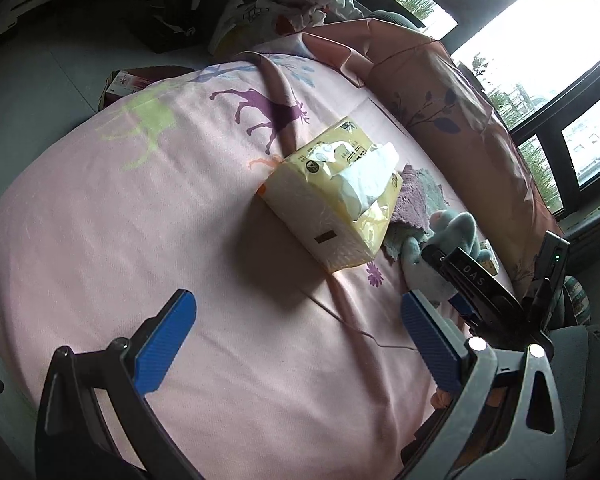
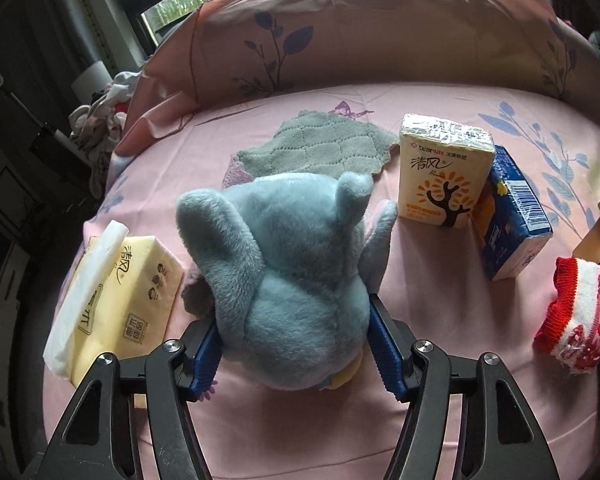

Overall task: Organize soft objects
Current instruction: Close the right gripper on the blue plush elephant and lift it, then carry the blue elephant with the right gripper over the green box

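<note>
A blue-grey plush toy (image 2: 292, 280) lies on the pink bed sheet (image 2: 440, 360). My right gripper (image 2: 294, 336) is shut on it, with a blue pad pressed into each side of its body. In the left wrist view the same plush toy (image 1: 454, 228) shows at the right, partly hidden behind the right gripper's black frame (image 1: 476, 280). My left gripper (image 1: 296, 300) hovers open above bare sheet with nothing between its fingers. An opened yellow tissue pack (image 1: 332, 200) lies just beyond it.
A grey quilted cloth (image 2: 320, 148) lies behind the plush. A cream tissue pack (image 2: 444, 172) and a blue one (image 2: 512, 220) stand to the right, near a red-and-white knitted item (image 2: 576, 320). A pink pillow (image 2: 380, 32) lines the back. Clothes pile (image 2: 100, 120) at the left.
</note>
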Demonstrator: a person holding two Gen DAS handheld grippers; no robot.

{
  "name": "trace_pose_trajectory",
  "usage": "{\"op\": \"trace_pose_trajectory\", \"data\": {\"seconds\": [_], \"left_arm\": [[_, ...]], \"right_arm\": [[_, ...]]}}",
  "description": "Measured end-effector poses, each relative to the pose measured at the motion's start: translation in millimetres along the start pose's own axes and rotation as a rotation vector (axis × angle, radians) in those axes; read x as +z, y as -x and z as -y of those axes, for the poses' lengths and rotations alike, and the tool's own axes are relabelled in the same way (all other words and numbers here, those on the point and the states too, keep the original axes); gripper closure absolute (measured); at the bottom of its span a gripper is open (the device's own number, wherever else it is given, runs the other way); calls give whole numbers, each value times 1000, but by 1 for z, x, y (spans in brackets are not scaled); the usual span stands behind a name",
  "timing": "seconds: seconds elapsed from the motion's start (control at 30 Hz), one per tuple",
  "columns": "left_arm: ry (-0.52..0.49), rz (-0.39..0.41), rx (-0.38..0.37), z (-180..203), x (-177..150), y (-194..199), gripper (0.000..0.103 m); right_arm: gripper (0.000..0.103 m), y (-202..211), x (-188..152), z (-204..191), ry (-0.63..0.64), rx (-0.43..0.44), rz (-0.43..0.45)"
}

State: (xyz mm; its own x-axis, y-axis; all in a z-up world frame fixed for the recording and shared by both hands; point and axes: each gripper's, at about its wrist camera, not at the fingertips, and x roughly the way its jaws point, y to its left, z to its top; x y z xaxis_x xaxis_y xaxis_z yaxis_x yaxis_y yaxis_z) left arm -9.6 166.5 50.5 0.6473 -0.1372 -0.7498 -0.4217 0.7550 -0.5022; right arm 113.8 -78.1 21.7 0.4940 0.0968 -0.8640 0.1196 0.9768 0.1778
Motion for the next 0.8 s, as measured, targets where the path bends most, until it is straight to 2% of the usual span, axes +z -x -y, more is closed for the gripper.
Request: {"op": "trace_pose_trajectory", "data": {"seconds": [0.13,0.27,0.4,0.5,0.6,0.73,0.8], "left_arm": [[-5,17,-19,1,0,5,1],[-35,-6,-23,5,-4,3,1],[-65,-22,-42,12,-8,1,1],[-98,-22,-37,17,-13,0,1],[-120,-20,-26,22,-18,0,1],[-152,-28,-22,27,-23,-2,1],[-175,-33,-13,30,-27,-3,1]], "right_arm": [[40,23,-7,8,-6,20,-5],[40,68,-32,18,74,-74,-55],[40,116,-64,36,110,0,-105],[40,145,-87,52,77,13,-135],[39,149,-105,56,113,-5,-176],[39,126,-111,55,101,-89,-228],[33,122,-108,56,73,-70,-218]]}}
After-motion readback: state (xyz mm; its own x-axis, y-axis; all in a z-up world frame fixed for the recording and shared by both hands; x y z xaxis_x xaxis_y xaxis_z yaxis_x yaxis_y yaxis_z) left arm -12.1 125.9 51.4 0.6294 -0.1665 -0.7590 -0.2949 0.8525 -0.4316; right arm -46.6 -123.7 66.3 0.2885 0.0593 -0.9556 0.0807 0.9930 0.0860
